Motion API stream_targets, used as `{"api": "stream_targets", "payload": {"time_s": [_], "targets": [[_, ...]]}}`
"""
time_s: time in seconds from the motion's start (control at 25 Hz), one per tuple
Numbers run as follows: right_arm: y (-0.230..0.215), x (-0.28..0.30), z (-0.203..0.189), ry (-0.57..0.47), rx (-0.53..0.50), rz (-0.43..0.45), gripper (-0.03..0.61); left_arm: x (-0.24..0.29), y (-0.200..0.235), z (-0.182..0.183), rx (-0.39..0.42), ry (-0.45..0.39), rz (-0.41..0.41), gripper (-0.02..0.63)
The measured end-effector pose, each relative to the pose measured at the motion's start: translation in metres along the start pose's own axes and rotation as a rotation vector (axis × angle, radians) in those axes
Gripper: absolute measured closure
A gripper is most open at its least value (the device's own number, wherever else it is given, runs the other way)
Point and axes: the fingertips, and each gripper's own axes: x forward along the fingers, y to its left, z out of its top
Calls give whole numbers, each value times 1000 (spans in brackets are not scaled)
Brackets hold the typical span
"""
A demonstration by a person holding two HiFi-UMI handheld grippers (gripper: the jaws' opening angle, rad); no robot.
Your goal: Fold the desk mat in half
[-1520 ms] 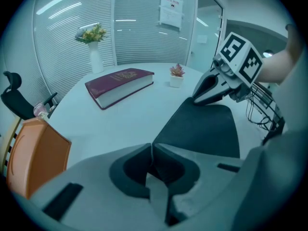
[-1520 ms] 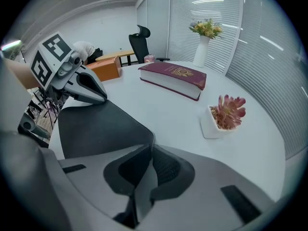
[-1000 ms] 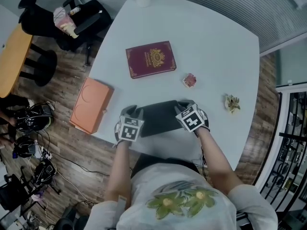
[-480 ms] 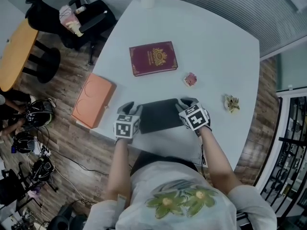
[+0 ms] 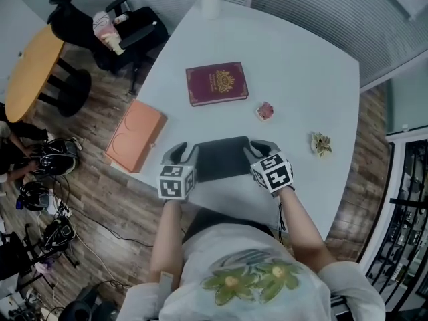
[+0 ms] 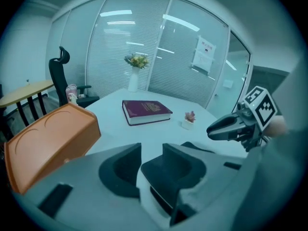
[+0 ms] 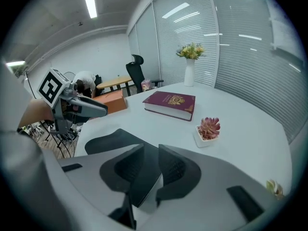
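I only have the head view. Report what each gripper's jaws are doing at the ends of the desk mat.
Observer: The left gripper has its jaws apart, having just been opening. The white table shows through the gap, and the jaws press on nothing, with the desk mat lying below.
Operator: Now the right.
Observer: The right gripper also has its jaws apart, having just been opening. The mat's dark corner shows in the gap, and the jaws are not pressing on it.
Operator: Identify the pink thing by the book.
Observer: It is a succulent in a small white pot, upright and apart from the mat.
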Motion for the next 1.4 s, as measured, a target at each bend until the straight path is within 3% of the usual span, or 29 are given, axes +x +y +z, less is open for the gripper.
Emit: {"api": "stream_targets", "payload": {"time_s": [0.16, 0.4, 0.68, 1.04, 1.4], "targets": [[10, -22, 12, -78, 15, -1, 479, -22, -11, 14, -1, -71, 27, 488], [29, -58, 25, -158, 25, 16, 490, -50, -40, 23, 25, -108, 19, 537], [49, -93, 39, -257, 38, 17, 549, -80, -76, 37, 116, -175, 16, 604], [76, -131, 53, -336, 40, 45, 561, -117, -112, 48, 123, -201, 55, 610], [93, -153, 65, -369, 3, 68, 561, -133, -135, 53, 137, -217, 26, 611]]}}
